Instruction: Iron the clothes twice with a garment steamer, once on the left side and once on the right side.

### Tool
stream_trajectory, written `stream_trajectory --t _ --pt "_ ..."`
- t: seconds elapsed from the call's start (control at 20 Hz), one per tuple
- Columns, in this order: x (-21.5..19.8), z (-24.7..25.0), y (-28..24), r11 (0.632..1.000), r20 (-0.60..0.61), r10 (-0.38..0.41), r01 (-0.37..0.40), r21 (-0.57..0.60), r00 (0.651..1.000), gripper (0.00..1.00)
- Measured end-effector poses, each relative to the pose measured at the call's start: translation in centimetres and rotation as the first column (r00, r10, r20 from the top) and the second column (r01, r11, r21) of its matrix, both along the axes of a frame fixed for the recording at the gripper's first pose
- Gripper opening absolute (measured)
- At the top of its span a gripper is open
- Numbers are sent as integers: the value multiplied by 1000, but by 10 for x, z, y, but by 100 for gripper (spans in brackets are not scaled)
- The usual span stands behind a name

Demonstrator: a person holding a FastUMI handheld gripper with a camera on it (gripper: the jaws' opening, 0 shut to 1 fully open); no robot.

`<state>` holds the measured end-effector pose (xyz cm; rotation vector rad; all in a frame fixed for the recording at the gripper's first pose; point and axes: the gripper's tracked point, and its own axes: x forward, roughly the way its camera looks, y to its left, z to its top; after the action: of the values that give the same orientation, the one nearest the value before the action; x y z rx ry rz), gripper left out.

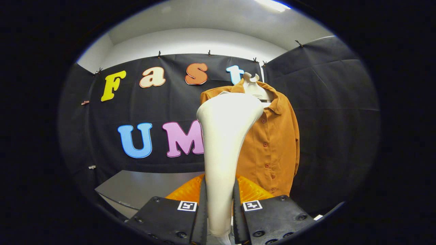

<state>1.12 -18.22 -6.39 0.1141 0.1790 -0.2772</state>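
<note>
A white garment steamer (223,143) stands upright between my fingers, its slim handle pinched from both sides and its wide head flaring at the top. My gripper (219,204) is shut on that handle. Beyond the steamer hangs an orange button-up shirt (272,146) on a white hanger (251,79). The steamer's head covers the shirt's left half; the button row and the right sleeve show beside it.
A grey tabletop (143,189) lies below and left of the shirt, with an orange ribbed thing (250,190) just past my fingers. Black cloth walls close in behind and to the right.
</note>
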Motion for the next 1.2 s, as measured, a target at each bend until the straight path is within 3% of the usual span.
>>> stream_trajectory --t 0.45,0.9,1.2 --pt "55 -31 -69 992 8 78 -78 103 997 34" --pt "103 -71 -81 948 -7 222 -214 235 975 34" --pt "110 -107 -81 916 -38 293 -269 296 956 34"
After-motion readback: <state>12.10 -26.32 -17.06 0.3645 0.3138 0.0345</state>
